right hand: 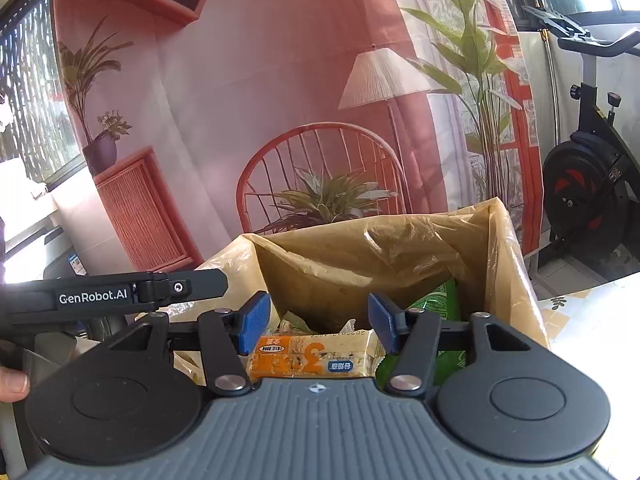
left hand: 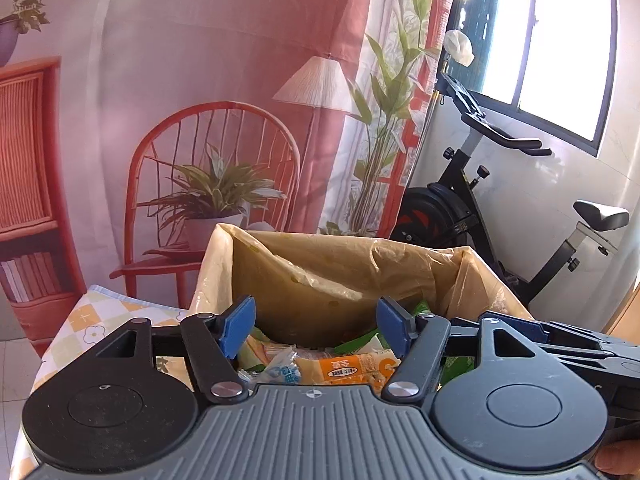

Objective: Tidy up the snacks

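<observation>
- While both tools hang over the same bag-lined box (left hand: 352,264), the left hand-held gripper (left hand: 316,326) has its blue pads (left hand: 239,324) spread apart with nothing pressed between them.
- Below and just beyond that gap, down in the box, lies an orange snack packet (left hand: 352,370) with printed characters, and a pale blue-and-white wrapper (left hand: 280,372) sits just beside it on the left-pad side.
- Green wrappers (left hand: 420,308) show behind the other pad, deeper in the box.
- From the right wrist view, the right hand-held gripper (right hand: 318,322) also stands open, its pads clear of any packet.
- The same orange snack packet (right hand: 316,354) lies flat directly under this gap, spanning most of the space between the two fingers but lower than them, apart from the pads.
- A green packet (right hand: 436,304) leans against the box wall (right hand: 516,264) on the far-pad side, and crumpled pale wrappers (right hand: 296,324) lie behind the orange one.
- The other tool's black arm, marked with white lettering (right hand: 94,296), crosses the left edge of this view, and a fingertip (right hand: 14,386) shows at that edge.
- The box stands on a bench covered by a checked, flower-print cloth (left hand: 100,316).
- A printed backdrop of a red chair (right hand: 320,168) hangs behind, with an exercise bike (left hand: 472,200) beside it.
</observation>
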